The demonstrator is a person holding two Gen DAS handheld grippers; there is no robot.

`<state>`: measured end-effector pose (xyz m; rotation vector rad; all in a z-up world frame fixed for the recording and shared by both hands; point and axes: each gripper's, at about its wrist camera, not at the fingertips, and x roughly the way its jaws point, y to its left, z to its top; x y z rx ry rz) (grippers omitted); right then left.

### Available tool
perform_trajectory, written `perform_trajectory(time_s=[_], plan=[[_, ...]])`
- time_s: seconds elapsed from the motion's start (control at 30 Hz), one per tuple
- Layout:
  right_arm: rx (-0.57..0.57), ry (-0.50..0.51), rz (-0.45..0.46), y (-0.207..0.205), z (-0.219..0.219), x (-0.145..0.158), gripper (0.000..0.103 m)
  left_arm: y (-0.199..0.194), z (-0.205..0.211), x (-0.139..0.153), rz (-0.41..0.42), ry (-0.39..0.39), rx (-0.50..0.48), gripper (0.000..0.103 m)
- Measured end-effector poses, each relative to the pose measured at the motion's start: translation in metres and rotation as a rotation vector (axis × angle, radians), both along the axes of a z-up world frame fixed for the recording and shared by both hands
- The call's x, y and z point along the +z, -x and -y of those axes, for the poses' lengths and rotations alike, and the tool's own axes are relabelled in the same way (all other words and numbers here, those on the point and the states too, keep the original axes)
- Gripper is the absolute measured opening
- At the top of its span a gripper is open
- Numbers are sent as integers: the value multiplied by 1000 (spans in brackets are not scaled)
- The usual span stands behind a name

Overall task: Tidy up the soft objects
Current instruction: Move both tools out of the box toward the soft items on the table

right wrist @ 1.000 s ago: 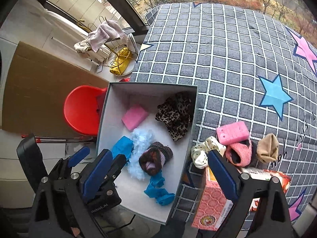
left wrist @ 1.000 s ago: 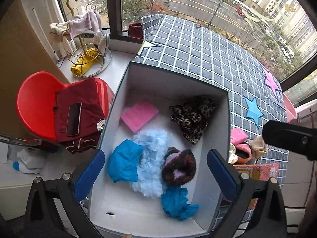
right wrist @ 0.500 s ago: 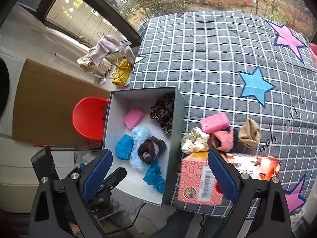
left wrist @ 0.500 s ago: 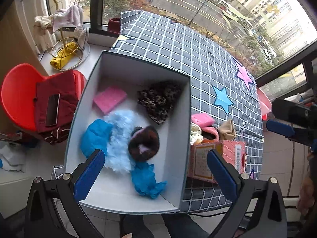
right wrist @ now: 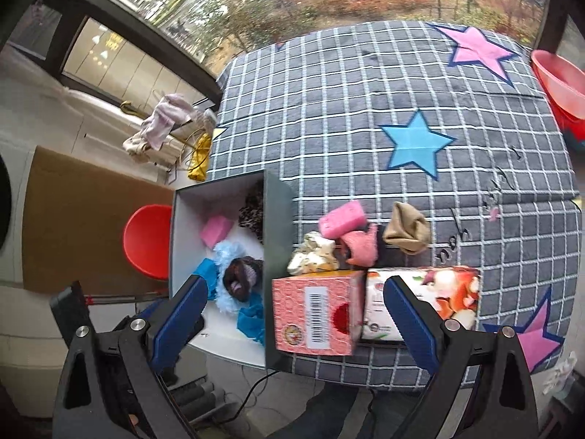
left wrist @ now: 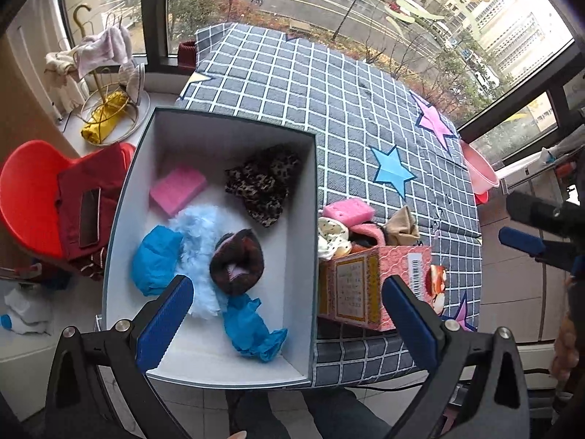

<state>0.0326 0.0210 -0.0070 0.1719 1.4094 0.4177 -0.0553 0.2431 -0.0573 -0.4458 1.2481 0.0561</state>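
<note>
A white open box (left wrist: 299,197) (right wrist: 279,212) stands at the table's near left corner. It holds a pink sponge (left wrist: 178,190), a leopard cloth (left wrist: 265,183), a light blue fluffy piece (left wrist: 201,234), a dark brown furry item (left wrist: 237,261) and blue cloths (left wrist: 155,259). Right of the box lie a second pink sponge (right wrist: 342,219), a spotted cream cloth (right wrist: 314,258), a pink sock (right wrist: 360,245) and a tan sock (right wrist: 407,232). My left gripper (left wrist: 287,320) hangs open above the box's near end, holding nothing. High over the table's front edge, my right gripper (right wrist: 292,320) is open and empty too.
A pink carton (right wrist: 316,316) and a white printed pack (right wrist: 424,301) stand at the table's front edge beside the box. The grey checked tablecloth (right wrist: 365,109) stretches bare toward the window. A red chair (left wrist: 29,194) with clothes and a phone is left; a pink basin (right wrist: 559,77) sits right.
Both grippers have pulled back and up, so the box and table look smaller. The left view has swung right, bringing the carton and loose items into sight. Both stayed open.
</note>
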Motion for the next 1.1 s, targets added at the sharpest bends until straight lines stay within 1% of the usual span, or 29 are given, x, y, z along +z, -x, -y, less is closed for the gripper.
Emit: perform_trajectory(time_s=[0.17,0.3,0.7,0.8,0.93,1.1], plan=[[-47,8,5,-1,25,1,98,-5,7,6,11,-8,-11,103],[-70,9,4,-2,37,0,98,-8,12,7,12,-13,-17,103],[-83,13,8,0,50,1,98,-9,22,8,10,-4,-31,103],[-103,20,13,-1,59,2,98,-12,23,10,6,-5,-42,103],[-145,30,15,-3,78,-1,98,-23,33,9,-5,-11,-82,103],[-207,53,-23,-8,107,-20,98,-45,60,3,-38,-34,-161,103]])
